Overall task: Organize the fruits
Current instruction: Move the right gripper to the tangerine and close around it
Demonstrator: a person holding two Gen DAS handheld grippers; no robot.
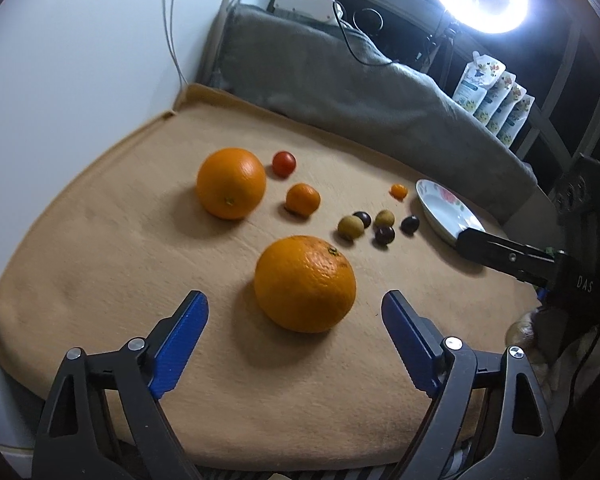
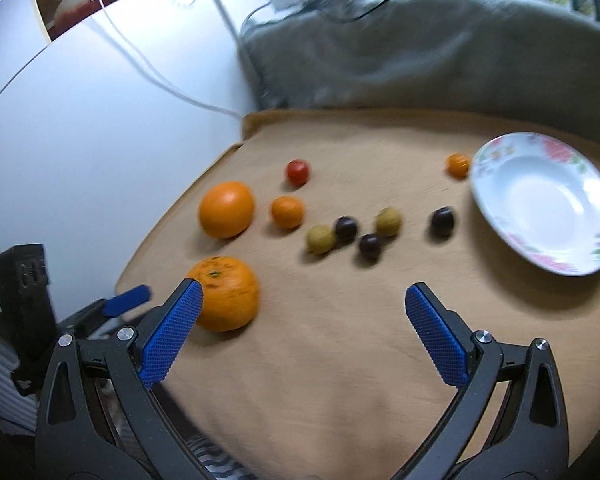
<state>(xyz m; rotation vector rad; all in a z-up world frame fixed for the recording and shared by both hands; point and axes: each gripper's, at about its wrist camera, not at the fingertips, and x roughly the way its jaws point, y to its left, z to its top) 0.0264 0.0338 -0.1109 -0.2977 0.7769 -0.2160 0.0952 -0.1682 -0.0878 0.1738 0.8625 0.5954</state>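
Though jaws gape | left gripper near orange | cloth edge close

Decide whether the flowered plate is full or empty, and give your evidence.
Empty. The plate shows only its bare white bowl in the right wrist view; every fruit, including the small orange one beside its rim, lies on the cloth.
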